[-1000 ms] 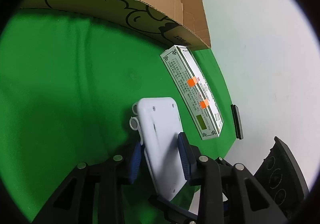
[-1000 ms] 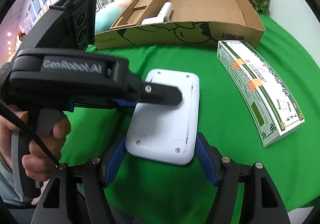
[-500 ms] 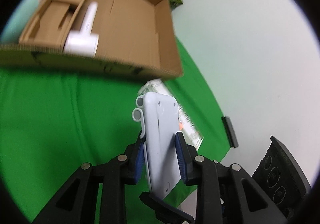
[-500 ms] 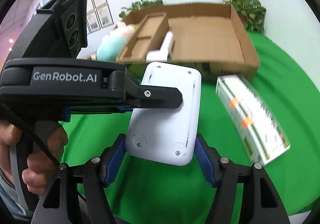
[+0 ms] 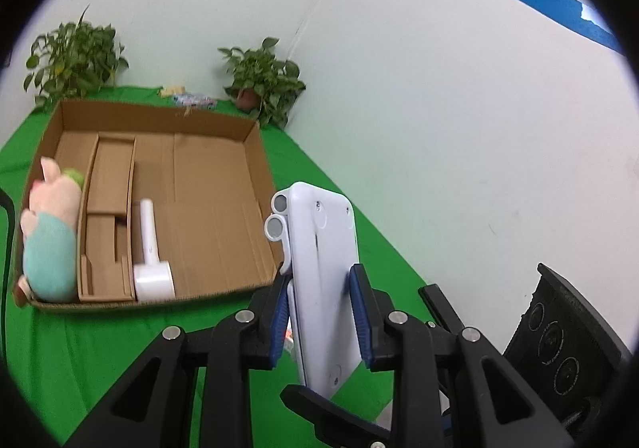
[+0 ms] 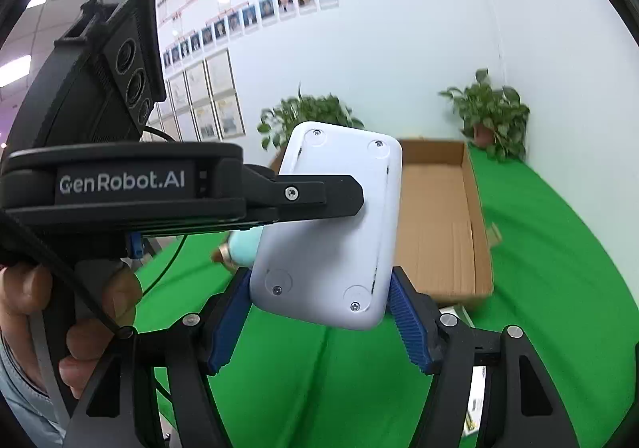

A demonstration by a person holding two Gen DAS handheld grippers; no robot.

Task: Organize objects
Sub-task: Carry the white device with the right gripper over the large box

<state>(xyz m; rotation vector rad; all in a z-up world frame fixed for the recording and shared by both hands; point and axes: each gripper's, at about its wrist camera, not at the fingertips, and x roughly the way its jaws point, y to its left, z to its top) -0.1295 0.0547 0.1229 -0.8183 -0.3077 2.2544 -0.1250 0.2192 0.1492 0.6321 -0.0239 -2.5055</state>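
A flat white device [image 6: 339,228], with its screwed underside towards the right wrist camera, hangs in the air above the green cloth. My right gripper [image 6: 319,322] is shut across its width, blue pads on both long sides. My left gripper [image 5: 319,308] is shut on the thin edge of the white device [image 5: 323,248], which stands on edge in that view. From the right wrist view, the left gripper's upper finger [image 6: 327,194] lies across the device, and a hand [image 6: 28,300] holds its handle. Beyond it lies an open cardboard box [image 5: 255,152].
In the box, a pink and teal pig plush [image 5: 48,232] fills the left compartment and a white handled tool [image 5: 149,260] lies beside the divider. Potted plants [image 5: 263,84] stand at the back corner. A green-and-white carton [image 6: 475,400] lies on the cloth below right. A white wall is close on the right.
Both grippers have risen together and lifted the white device off the green cloth. The left gripper rolled, and the views now look over the box towards the wall.
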